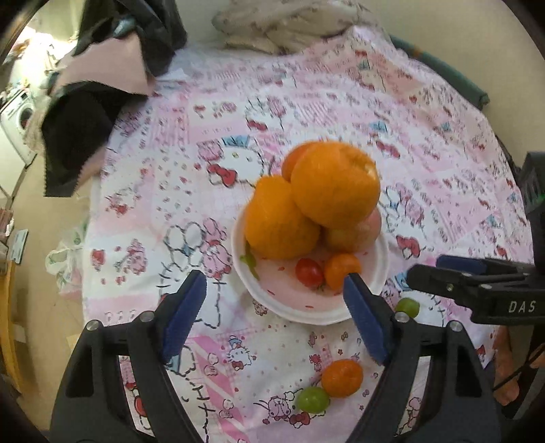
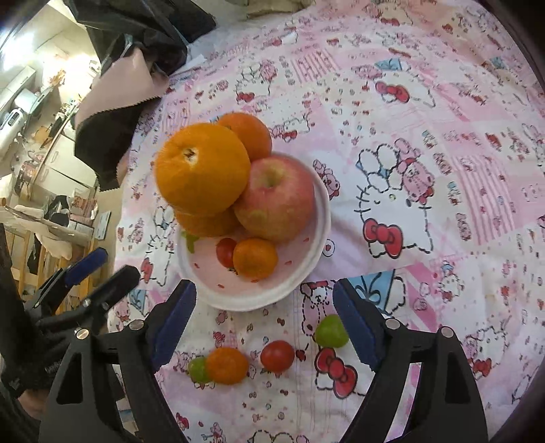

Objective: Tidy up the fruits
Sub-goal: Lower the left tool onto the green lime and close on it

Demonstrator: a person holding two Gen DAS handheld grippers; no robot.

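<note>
A white bowl (image 1: 371, 272) (image 2: 316, 238) on the pink cloth holds three stacked oranges (image 1: 333, 184) (image 2: 201, 170), a red apple (image 2: 276, 201), a cherry tomato (image 1: 309, 272) (image 2: 225, 251) and a small mandarin (image 1: 340, 269) (image 2: 254, 257). Loose on the cloth near me lie a mandarin (image 1: 341, 373) (image 2: 226, 365), green grapes (image 1: 312, 399) (image 2: 331, 331) (image 1: 407, 306) (image 2: 198, 369) and a cherry tomato (image 2: 277, 355). My left gripper (image 1: 274, 317) is open and empty above the bowl's near rim. My right gripper (image 2: 264, 323) is open and empty above the loose fruit.
Black and pink clothing (image 1: 98, 102) (image 2: 129, 68) lies heaped at the table's far left. A folded light cloth (image 1: 282, 27) lies at the far edge. The table edge drops off on the left toward a cluttered room.
</note>
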